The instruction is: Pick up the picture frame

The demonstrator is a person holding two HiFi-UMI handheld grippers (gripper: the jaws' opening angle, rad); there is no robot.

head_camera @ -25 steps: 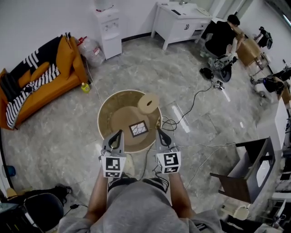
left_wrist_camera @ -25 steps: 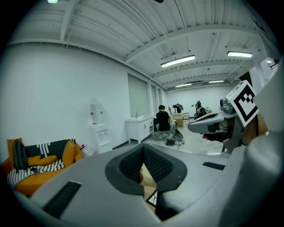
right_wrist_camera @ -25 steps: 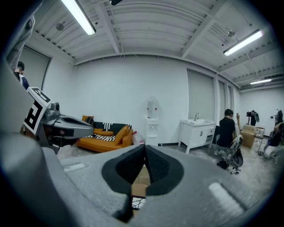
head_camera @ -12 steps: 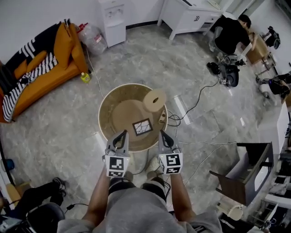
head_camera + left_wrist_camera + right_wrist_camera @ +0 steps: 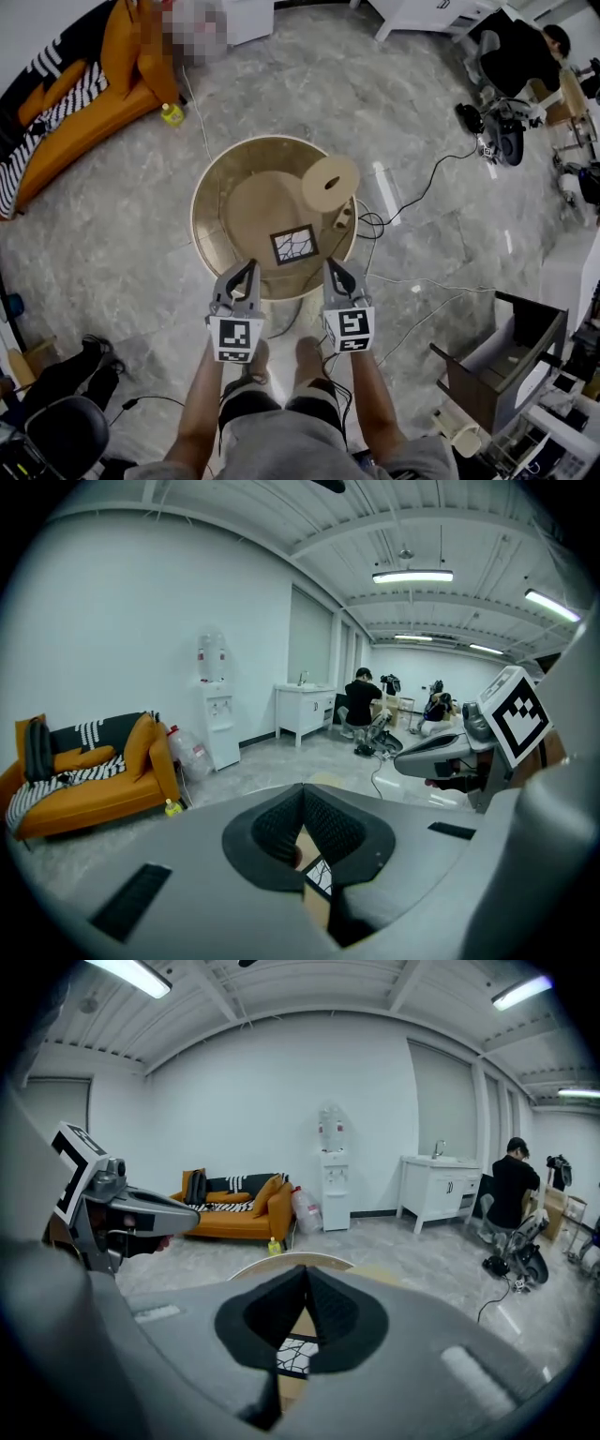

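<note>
The picture frame [image 5: 293, 245], black-edged with a white cracked-line print, lies flat near the front of a round wooden table [image 5: 216, 202]. A wooden disc on a stand [image 5: 330, 183] rises behind it to the right. My left gripper [image 5: 249, 269] and right gripper [image 5: 331, 266] hover side by side over the table's near rim, short of the frame and touching nothing. Both are shut and empty. In the left gripper view the shut left gripper [image 5: 302, 794] hides most of the frame [image 5: 321, 874]. The right gripper view shows the right gripper [image 5: 305, 1274] above the frame [image 5: 291, 1356].
An orange sofa [image 5: 84, 84] and a yellow bottle [image 5: 172, 114] sit at the far left. A person [image 5: 520, 56] crouches at the far right by equipment. Cables [image 5: 412, 202] run across the floor right of the table. A dark open box [image 5: 497, 361] stands at the right.
Both grippers have sunk together toward the table's near rim and stayed shut. The table and frame now sit closer and larger in the head view.
</note>
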